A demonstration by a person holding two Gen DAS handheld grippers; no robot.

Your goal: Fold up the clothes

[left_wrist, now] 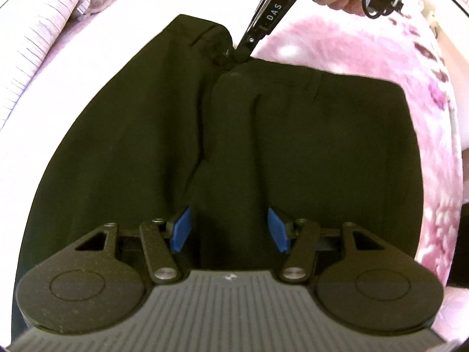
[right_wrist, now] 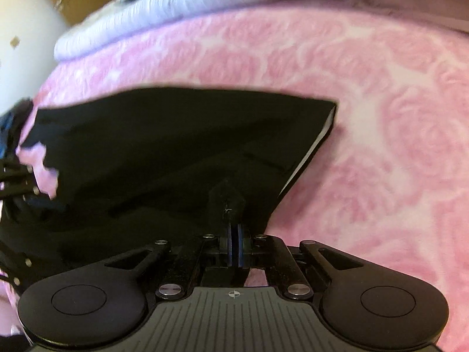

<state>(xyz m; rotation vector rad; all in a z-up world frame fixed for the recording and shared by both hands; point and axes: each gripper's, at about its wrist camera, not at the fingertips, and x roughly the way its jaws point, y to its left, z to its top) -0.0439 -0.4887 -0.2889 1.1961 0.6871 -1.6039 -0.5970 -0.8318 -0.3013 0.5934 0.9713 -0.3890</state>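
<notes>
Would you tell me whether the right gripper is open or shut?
Shut: the right gripper has its blue pads pressed together on the black trousers' edge.

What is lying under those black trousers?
A pink rose-patterned blanket shows all around the black trousers, so they lie on it. Whatever is directly beneath the cloth is covered and cannot be seen.

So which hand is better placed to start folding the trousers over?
Right. Its tongs are shut on the black trousers at the waistband; the left tongs are open, gripping nothing.
</notes>
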